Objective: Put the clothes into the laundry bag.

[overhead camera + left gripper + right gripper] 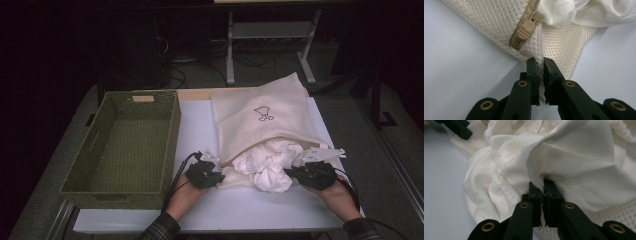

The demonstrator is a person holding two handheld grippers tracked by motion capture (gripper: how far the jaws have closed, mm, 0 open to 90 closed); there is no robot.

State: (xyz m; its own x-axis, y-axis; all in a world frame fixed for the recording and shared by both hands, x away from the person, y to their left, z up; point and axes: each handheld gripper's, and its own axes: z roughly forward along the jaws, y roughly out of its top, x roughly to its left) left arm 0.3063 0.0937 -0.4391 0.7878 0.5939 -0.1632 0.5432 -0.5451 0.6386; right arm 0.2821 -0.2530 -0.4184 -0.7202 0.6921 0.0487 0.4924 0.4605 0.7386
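two grippers: both clamped
left gripper (541,65): pinching bag (564,47) corner
right gripper (543,187): gripping cloth (564,157), half out of bag mouth, basket (122,182) far left

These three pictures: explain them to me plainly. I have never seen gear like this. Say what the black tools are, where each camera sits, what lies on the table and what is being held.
A person at a table holds a black two-jawed tool in each hand. The high view looks down from above: the left claw and the right claw reach in from the bottom. The other two pictures come from small cameras riding on each tool, looking along its jaws.

On the white table lie an empty green woven basket and a cream mesh laundry bag with an open zipper. A white garment spills from the bag's mouth.

The left claw is shut on the mesh bag's corner. The right claw is shut on a fold of the white garment.
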